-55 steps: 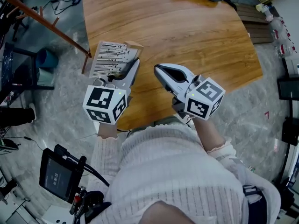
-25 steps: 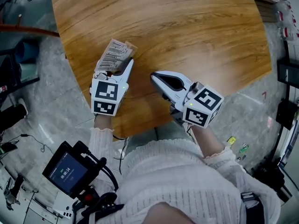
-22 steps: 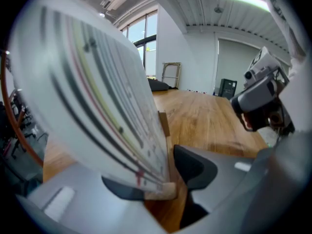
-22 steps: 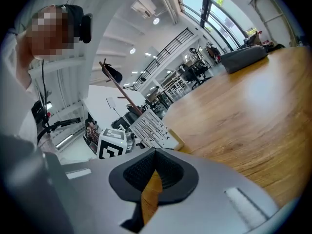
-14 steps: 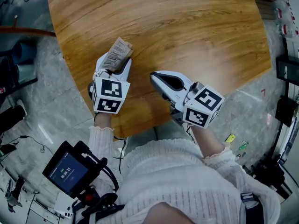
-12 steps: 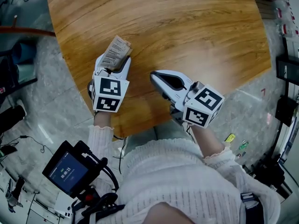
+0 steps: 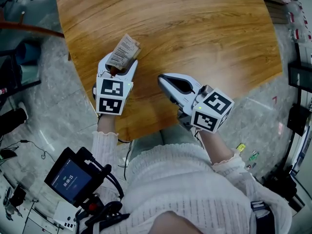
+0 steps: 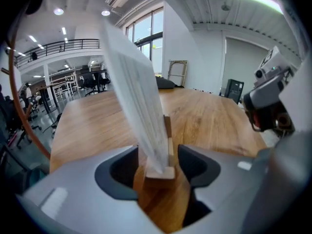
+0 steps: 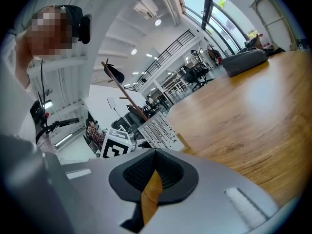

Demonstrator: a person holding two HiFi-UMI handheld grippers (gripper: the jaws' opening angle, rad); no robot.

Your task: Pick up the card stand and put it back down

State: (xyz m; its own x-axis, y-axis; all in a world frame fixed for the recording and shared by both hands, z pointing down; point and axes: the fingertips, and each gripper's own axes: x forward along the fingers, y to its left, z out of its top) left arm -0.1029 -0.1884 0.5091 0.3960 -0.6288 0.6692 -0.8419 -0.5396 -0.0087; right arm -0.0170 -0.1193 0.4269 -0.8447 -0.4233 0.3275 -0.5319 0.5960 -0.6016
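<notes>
Wooden and warm-grained, the tabletop carried the card stand close to its edge, at about nine o'clock from the tabletop's middle in the head view. The left hand-held gripper reached in from six o'clock with the stand between its jaws. From above, the marker cube and the leaning card covered the contact, so the head view alone left the grip unclear. The left gripper view settled it: the stand's pale wooden base sat flat on the tabletop between the two dark pads, a sliver of wood grain showed on either side, and the jaws were opening, no longer pressing it. The card appeared there only as a white blur tilting toward eleven o'clock. The right gripper view showed what neither of the others did: the card's face, ruled with rows of dark print, at ten o'clock of its own jaws. The right hand-held gripper hung at four o'clock of the stand, apart from it, jaw tips together and holding nothing.
</notes>
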